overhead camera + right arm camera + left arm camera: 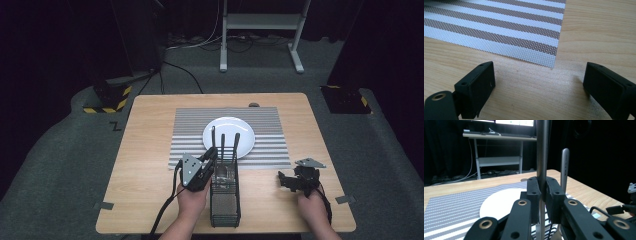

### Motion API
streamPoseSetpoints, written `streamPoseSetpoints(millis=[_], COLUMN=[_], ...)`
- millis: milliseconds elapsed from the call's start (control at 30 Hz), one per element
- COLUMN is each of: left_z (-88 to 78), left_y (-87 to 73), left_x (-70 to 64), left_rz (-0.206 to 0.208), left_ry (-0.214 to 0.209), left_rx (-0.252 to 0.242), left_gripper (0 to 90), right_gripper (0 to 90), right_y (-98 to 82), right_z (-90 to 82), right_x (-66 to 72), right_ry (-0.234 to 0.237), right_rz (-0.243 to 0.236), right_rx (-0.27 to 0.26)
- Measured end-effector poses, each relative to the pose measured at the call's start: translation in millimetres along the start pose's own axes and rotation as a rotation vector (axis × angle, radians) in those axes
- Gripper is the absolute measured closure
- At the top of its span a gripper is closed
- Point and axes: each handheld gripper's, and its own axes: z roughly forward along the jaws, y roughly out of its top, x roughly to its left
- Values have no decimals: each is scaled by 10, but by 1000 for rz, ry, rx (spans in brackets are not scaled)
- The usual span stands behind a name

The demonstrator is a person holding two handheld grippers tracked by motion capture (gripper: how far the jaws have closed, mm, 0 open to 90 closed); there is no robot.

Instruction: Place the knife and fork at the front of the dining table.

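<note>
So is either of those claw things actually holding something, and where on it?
Yes: the left gripper has its fingers shut on the handle of a metal utensil standing in the mesh caddy. The right gripper is open over bare table.
</note>
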Motion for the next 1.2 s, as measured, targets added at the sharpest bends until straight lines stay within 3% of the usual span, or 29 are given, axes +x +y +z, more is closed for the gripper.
streamPoseSetpoints(millis=[533,900,1067,1200], left_z=[-160,-318,-438,-495], left_y=[272,604,779,832], left_x=[-38,-40,-9,39], left_rz=[6,34,47,47], left_ry=[-47,-91,-86,-73], left_rx=[-113,-188,-237,-254], left_gripper=[822,823,823,823], right_gripper=[102,102,102,102], right_y=[0,0,0,0], right_z=[0,-1,0,0], right_x=[-1,1,0,-1], right_ry=[0,1,1,1], right_rz=[0,2,0,0], right_rx=[0,1,0,0])
